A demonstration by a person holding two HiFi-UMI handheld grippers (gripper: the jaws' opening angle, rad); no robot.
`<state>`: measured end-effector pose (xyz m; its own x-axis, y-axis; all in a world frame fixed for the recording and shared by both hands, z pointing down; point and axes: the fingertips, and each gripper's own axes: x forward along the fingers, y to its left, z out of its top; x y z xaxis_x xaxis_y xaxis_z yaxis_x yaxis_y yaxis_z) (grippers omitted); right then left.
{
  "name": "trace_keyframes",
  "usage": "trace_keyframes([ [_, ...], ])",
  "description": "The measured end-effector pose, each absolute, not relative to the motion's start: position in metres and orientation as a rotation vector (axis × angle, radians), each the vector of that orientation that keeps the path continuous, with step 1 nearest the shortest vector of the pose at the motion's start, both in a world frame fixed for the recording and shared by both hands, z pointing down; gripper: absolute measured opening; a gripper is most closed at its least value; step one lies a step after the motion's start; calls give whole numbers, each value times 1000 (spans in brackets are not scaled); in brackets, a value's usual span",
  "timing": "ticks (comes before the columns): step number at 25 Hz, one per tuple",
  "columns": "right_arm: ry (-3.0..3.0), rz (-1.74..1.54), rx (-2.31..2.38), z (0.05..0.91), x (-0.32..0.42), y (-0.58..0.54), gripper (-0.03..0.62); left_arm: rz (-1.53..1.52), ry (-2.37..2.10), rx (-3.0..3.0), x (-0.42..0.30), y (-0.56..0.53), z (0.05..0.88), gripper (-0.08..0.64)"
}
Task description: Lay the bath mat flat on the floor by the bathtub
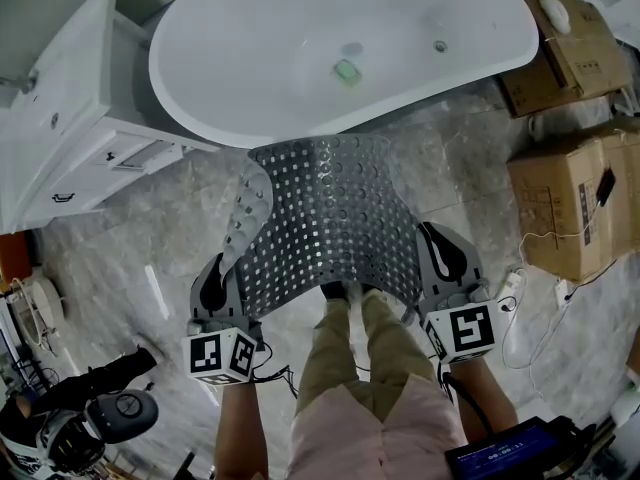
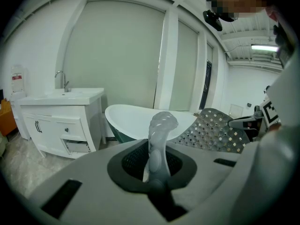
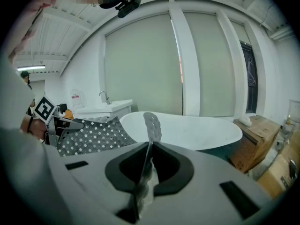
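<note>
Two bath mat [image 1: 330, 218] corners, pinched between jaws

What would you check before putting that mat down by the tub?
1. Left gripper shut on the mat: ok.
2. Right gripper shut on the mat's other side: ok.
3. Mat spread smooth: not ok, its left edge curls up.
4. Far edge beside the bathtub: ok.
5. Floor beneath free of things: cannot tell, the mat hides it.
6. Feet away from the near edge: not ok, a shoe shows right at it.
</note>
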<state>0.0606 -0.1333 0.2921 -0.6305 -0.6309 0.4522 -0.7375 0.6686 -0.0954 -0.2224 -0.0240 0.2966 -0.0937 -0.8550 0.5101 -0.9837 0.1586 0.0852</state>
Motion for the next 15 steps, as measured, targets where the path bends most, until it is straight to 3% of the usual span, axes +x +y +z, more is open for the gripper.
trace_keyframes([
  [15,-2496,397,1049,303,64,-121,31,415,-1996,1719,-223,-9,309,40],
])
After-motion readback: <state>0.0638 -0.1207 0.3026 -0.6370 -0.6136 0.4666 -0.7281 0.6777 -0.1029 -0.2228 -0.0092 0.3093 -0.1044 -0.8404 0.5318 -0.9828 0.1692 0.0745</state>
